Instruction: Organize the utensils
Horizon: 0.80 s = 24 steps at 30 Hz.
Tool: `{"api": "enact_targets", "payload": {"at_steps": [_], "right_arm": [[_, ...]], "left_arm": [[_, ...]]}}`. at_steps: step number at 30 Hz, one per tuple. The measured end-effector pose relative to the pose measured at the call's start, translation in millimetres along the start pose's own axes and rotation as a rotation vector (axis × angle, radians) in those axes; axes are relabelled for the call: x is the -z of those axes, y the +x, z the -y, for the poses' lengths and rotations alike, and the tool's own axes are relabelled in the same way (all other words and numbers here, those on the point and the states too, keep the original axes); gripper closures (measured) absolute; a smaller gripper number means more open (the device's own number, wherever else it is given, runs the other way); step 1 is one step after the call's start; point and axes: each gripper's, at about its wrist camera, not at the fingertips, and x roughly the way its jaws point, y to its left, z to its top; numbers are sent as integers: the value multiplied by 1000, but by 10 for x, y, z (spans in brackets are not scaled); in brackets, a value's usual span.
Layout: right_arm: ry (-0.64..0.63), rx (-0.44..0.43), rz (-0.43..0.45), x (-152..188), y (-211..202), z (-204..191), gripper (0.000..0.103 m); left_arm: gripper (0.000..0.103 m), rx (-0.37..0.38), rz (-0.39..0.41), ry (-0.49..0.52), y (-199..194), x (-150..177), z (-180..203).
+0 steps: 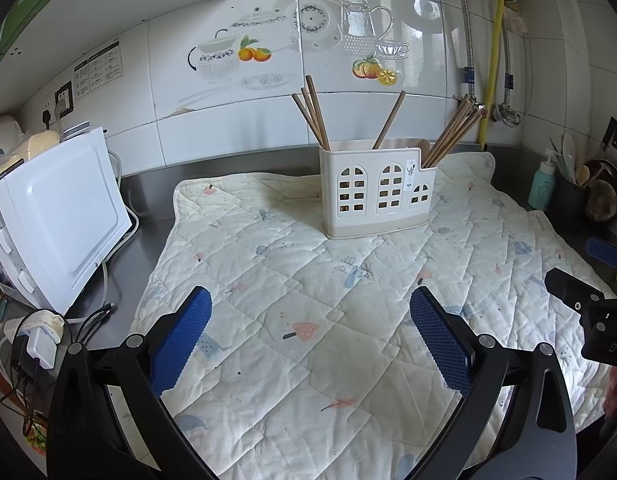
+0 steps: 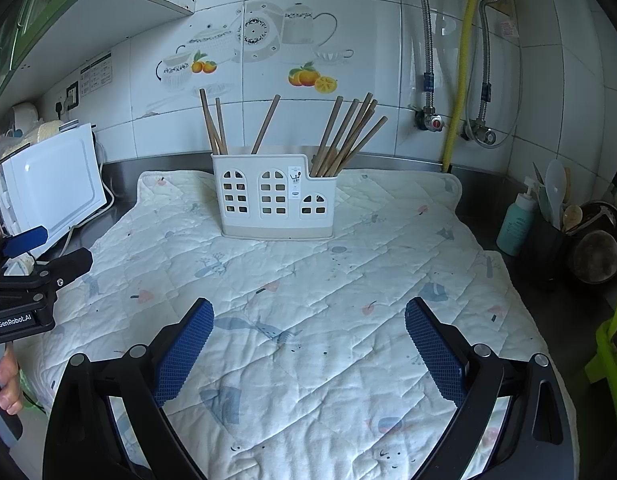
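- The chopstick holder [image 1: 378, 188] stands upright on the quilted mat [image 1: 288, 288], toward the mat's far edge, near the tiled wall.
- Wooden chopsticks [image 2: 348, 136] stand in the holder, long axes near vertical, tips fanning upward; the largest bunch fills its lower right compartment and leans right.
- The left gripper [image 1: 310, 334] hovers over the mat nearer than the holder, fingers spread wide, holding nothing.
- The right gripper [image 2: 310, 344] likewise: wide apart, empty.

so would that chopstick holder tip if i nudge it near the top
Probably. The holder looks like thin, light plastic, tall on a narrow base. It stands on a soft quilted mat, and the chopsticks lean out sideways, so a high push would likely rock it.
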Motion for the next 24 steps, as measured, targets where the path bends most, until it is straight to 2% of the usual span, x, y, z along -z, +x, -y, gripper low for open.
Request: {"api": "enact_targets", "payload": {"at_steps": [18,24], "right_arm": [[-7,-2,2,1,-8,-10,10],[-3,3,-3,-1,4,11,10]], "left_arm": [[5,-10,32,-16,-50,1,-45],[5,6,11,1,-30,3,-21]]}}
